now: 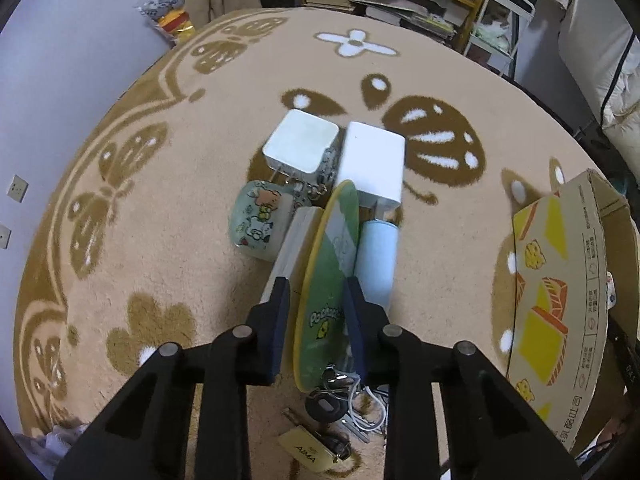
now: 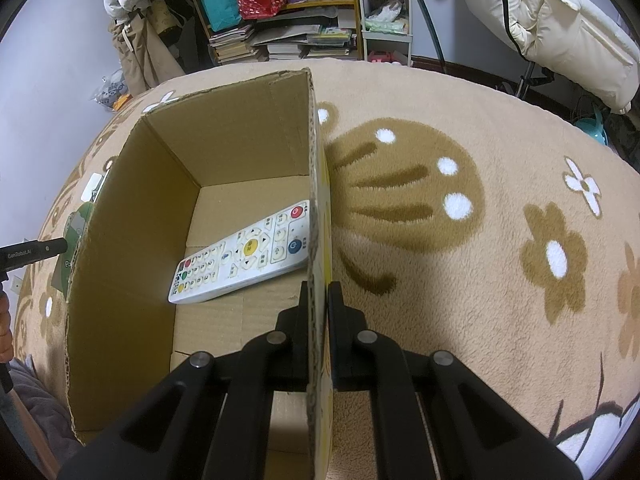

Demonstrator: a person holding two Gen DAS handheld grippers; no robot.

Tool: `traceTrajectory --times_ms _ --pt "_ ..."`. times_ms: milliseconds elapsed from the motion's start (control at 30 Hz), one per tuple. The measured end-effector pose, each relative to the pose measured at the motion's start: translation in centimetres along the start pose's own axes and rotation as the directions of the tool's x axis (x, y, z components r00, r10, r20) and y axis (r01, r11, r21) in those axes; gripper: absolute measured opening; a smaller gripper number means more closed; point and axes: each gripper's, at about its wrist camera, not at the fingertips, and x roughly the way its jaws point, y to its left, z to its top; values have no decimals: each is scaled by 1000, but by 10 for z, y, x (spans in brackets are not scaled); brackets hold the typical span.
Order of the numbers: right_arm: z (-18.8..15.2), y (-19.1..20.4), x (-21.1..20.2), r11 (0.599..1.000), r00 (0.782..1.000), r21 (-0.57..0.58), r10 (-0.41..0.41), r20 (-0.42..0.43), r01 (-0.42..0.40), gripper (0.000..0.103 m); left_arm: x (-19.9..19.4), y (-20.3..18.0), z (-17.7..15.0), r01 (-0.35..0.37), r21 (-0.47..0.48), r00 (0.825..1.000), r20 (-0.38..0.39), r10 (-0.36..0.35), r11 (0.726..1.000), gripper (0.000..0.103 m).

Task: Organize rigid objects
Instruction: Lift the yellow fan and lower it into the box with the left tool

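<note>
Carpet (image 1: 132,208), beige with brown butterfly and flower print, covers the whole surface under everything; shelves with books and clutter sit behind it

Cardboard box (image 2: 132,240) is next largest: open top, standing on the carpet at the right in the left wrist view, yellow print on its outer wall. Right gripper (image 2: 318,292) is clenched on the box's right wall, one finger inside, one outside, wall pinched flat between them. White remote control (image 2: 248,254) lies inside, on the box floor, tilted, its top end against the right wall, buttons up

Left gripper (image 1: 316,296) straddles a green oval disc (image 1: 328,280) with a yellow rim, which stands on edge between the fingers. Right finger looks against the disc face; left finger shows a small gap, so cannot tell if the grip is firm

Around the disc, the pile on the carpet:
- white box (image 1: 374,162), lying flat just beyond the disc's far end
- white square charger (image 1: 300,146), left of the white box, nearly touching it
- pale blue cylinder (image 1: 378,264), lying just right of the disc
- cartoon-print mug (image 1: 258,220), on its side, left of the disc
- pale wooden block (image 1: 294,246), between mug and disc
- key bunch (image 1: 324,404) with a cream tag, near edge, under the fingers
</note>
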Motion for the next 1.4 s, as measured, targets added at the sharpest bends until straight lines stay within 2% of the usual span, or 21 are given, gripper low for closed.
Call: traceTrajectory --times_ms 33,333,500,567,633,800,967,1133,1267,1400 --pt "0 0 0 1000 1000 0 0 0 0 8 1 0 0 1 -2 1000 -3 -1 1000 20" --pt "1 0 0 1000 1000 -1 0 -1 0 8 11 -1 -2 -2 -13 1000 -30 1 1000 19" --pt "0 0 0 1000 1000 -1 -1 -1 1 8 15 -15 -3 -37 38 999 -31 39 999 19" --pt "0 0 0 1000 1000 -2 -1 -1 1 8 19 -17 -4 -39 35 998 -40 40 999 19" --pt "0 0 0 1000 1000 -2 -1 -1 1 8 22 -19 -3 -62 34 998 -24 63 997 13" --pt "1 0 0 1000 1000 0 0 -2 0 8 20 -21 -4 -88 23 996 -3 88 996 10" --pt "1 0 0 1000 1000 -1 -1 -2 1 7 -2 -23 -5 -135 17 990 53 134 991 7" --pt "1 0 -1 1000 1000 -2 -2 -3 2 7 -41 -29 -8 -185 19 967 179 179 983 7" --pt "1 0 -1 1000 1000 0 -1 -3 1 7 -70 -33 -9 -170 4 955 248 164 985 7" --pt "2 0 -1 1000 1000 -1 -1 -3 1 8 -100 -48 -10 -180 18 933 320 165 983 7"
